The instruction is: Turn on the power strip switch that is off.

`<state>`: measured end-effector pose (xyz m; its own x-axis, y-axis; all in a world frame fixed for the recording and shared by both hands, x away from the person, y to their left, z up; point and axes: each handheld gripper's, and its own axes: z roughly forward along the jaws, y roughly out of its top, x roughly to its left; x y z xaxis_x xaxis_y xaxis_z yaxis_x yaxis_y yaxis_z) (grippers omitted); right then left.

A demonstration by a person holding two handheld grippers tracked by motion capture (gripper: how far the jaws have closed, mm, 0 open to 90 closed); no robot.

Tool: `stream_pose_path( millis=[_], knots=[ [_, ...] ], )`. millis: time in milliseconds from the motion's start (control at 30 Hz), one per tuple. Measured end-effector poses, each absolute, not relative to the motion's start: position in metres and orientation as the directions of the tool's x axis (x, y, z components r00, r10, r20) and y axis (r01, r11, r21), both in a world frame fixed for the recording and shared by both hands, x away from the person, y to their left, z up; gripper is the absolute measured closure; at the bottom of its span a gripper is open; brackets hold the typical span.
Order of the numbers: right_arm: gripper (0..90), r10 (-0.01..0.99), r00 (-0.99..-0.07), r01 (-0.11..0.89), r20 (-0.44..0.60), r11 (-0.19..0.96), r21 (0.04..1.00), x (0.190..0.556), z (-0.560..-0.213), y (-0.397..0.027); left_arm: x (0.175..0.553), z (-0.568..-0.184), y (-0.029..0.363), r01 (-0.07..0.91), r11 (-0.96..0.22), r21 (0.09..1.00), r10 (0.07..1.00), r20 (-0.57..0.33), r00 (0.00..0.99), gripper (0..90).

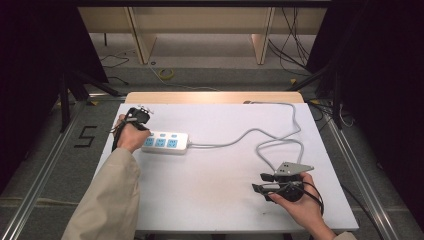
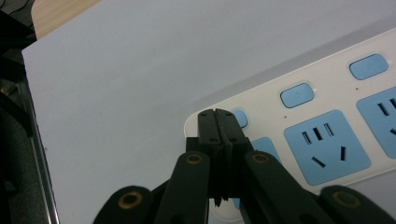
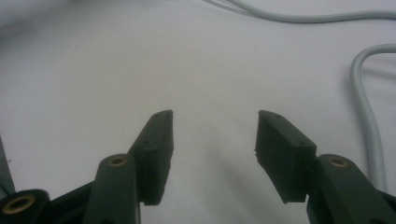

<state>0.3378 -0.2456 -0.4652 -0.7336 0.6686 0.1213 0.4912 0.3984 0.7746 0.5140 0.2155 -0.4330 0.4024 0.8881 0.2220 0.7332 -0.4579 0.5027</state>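
Power strip [image 1: 166, 142] lies on the white table [image 1: 220, 200], its near end directly under the tip of the left gripper [image 2: 217, 113]. Jaws pressed together, nothing between them, tip over the end switch button [image 2: 241, 117] beside the first blue socket [image 2: 327, 140]. Step in hand, as I judge it: pressing that switch with the shut tip. To do it well — come straight down on the button's centre, keep the jaws shut so the tip acts as one finger, and avoid pushing sideways, since the strip looks light enough to slide.

Right gripper [image 3: 215, 135]: jaws spread, empty, over bare table with the grey cord [image 3: 369, 116] off to its side.

Left gripper view gives button and socket detail; the high view cannot resolve these, but shows the cord's [image 1: 260, 135] full run toward the right gripper [image 1: 267, 185].
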Motion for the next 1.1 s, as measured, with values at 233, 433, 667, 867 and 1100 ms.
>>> stream_pose_path(
  millis=[233,433,667,867,1100],
  knots=[
    [47.4,0.668,-0.734,0.493,0.123,0.399,0.773,0.3378,-0.4652,-0.2457,0.5167,-0.4355,0.2137,0.730,-0.451,0.514,0.892,0.220,0.395,89.8],
    [47.4,0.668,-0.734,0.492,0.123,0.399,0.773,0.3378,-0.4653,-0.2456,0.5183,-0.4359,0.2101,0.723,-0.452,0.522,0.891,0.225,0.394,89.8],
    [47.4,0.669,-0.733,0.492,0.122,0.399,0.774,0.3379,-0.4652,-0.2459,0.5201,-0.4389,0.2085,0.727,-0.454,0.515,0.890,0.219,0.401,89.8],
    [47.4,0.667,-0.735,0.492,0.123,0.400,0.773,0.3380,-0.4655,-0.2456,0.5209,-0.4397,0.2066,0.728,-0.445,0.521,0.893,0.205,0.400,89.8],
    [47.3,0.667,-0.735,0.493,0.124,0.399,0.773,0.3379,-0.4654,-0.2457,0.5225,-0.4421,0.2064,0.733,-0.445,0.514,0.894,0.204,0.399,89.8]
  ],
)
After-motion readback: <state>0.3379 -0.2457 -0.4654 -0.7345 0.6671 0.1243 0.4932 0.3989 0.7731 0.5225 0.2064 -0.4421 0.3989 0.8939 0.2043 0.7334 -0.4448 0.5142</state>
